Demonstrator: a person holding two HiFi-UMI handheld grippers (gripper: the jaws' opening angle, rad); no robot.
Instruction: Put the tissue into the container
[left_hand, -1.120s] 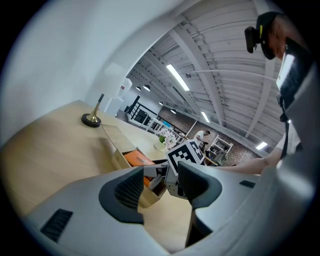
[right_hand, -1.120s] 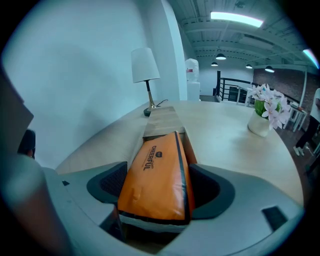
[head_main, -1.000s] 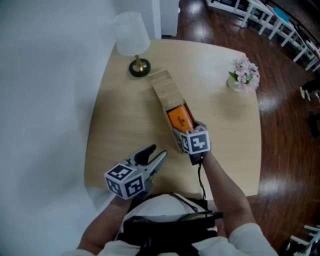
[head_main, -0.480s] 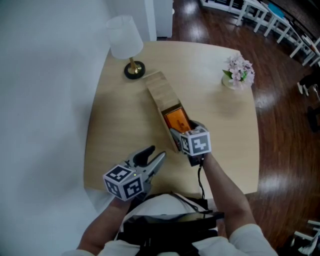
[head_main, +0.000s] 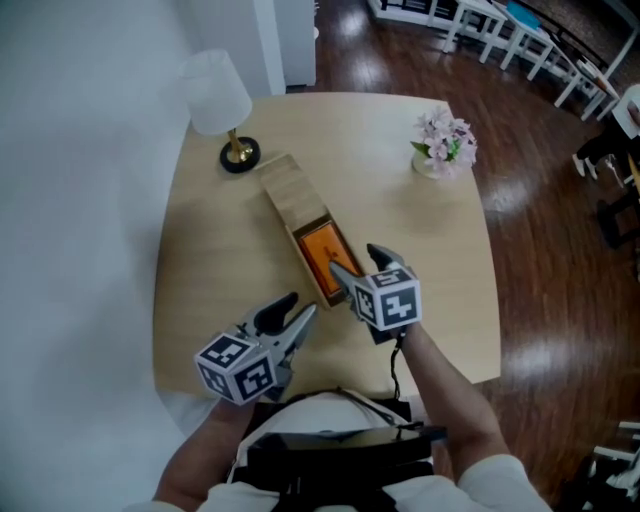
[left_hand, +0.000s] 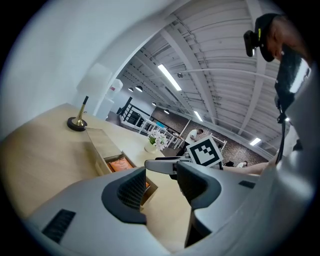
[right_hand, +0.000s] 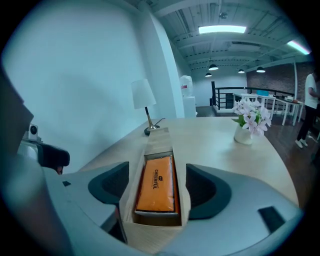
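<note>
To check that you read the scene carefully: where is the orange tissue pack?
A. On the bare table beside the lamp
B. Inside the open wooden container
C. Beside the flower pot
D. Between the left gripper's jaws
B: the right gripper view shows the orange tissue pack lying in the open end of the wooden container.

We note worktop (head_main: 400, 230) pale matt wood; container (head_main: 285, 190) smooth light wood; tissue pack (head_main: 318, 250) glossy plastic; floor (head_main: 560, 250) shiny wood.
</note>
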